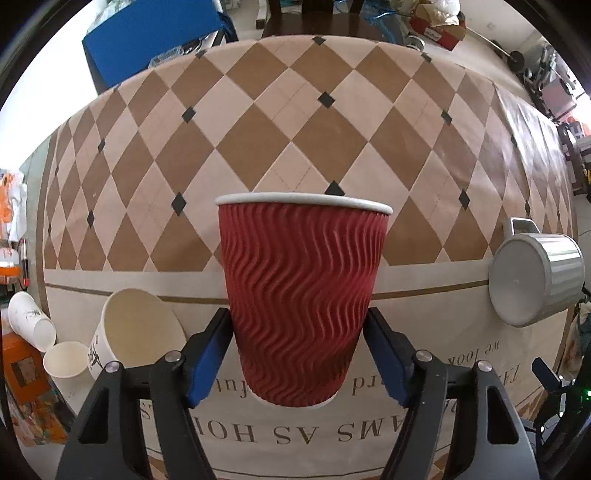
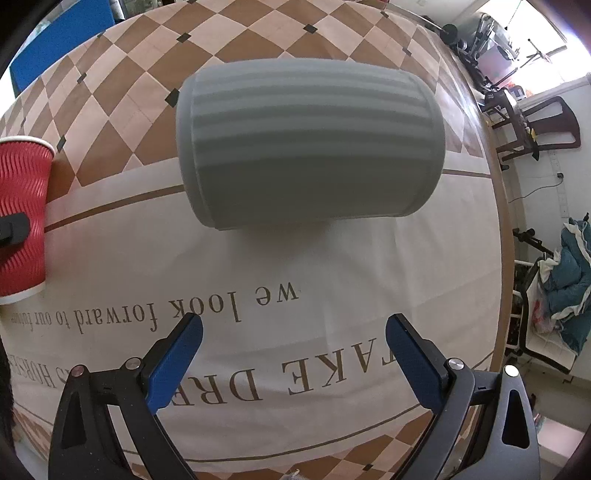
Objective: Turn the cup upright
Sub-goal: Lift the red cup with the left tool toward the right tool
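the left gripper (image 1: pixel 299 354) is closed on the red cup (image 1: pixel 303 295), which stands upright, mouth up, near the table's (image 1: pixel 295 129) near edge; lower it straight and release gently. the right gripper (image 2: pixel 293 354) is wide open and empty before the grey mug (image 2: pixel 310 147), lying on its side. whether the red cup's base touches the cloth is unclear.

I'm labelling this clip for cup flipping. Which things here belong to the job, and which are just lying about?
Belongs to the job:
- red ripple-wall paper cup, upright, held by the left gripper
- grey ribbed mug, on its side ahead of the open right gripper
- white paper cups lying tipped

Lying about:
- checkered tablecloth
- blue board
- cardboard box
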`<state>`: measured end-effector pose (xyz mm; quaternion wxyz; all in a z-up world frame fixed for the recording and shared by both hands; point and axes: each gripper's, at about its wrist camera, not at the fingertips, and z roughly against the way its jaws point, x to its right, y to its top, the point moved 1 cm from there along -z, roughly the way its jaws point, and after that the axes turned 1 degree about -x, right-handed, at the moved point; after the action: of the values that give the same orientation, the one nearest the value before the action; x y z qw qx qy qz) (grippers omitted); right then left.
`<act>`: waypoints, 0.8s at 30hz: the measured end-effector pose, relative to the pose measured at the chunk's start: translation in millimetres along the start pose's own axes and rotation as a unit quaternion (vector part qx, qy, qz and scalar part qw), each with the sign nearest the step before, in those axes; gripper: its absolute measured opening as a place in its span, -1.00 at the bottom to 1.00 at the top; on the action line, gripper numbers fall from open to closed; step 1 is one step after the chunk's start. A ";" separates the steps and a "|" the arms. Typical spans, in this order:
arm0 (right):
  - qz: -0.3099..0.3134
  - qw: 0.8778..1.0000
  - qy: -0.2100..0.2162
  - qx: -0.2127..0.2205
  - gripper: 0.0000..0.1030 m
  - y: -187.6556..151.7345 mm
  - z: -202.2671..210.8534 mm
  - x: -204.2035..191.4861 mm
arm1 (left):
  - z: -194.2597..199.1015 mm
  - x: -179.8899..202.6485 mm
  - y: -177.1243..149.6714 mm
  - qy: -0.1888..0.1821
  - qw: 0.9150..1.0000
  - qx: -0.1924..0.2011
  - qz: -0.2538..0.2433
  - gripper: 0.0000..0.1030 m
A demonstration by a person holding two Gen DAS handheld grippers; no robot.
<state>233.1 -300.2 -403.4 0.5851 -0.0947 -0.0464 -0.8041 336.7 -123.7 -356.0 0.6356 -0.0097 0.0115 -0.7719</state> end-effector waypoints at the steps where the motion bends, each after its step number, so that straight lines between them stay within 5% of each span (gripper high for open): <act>1: -0.001 1.000 0.001 0.000 0.95 -0.6 0.2 -0.5 | 0.2 -0.5 0.1 0.000 1.000 0.002 0.000 0.35; 16: 0.011 1.000 0.014 0.021 0.95 -13.0 14.1 8.8 | 45.9 -5.3 -38.4 0.012 0.999 0.042 0.004 0.34; 24: 0.021 0.999 0.020 0.030 0.95 -51.5 33.1 10.8 | 63.1 -19.5 -114.8 -0.004 0.999 0.032 0.034 0.34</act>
<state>184.2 -288.0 -366.9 0.6050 -0.0624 -0.0567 -0.7918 229.8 -82.9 -289.5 0.6612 0.0075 -0.0152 -0.7500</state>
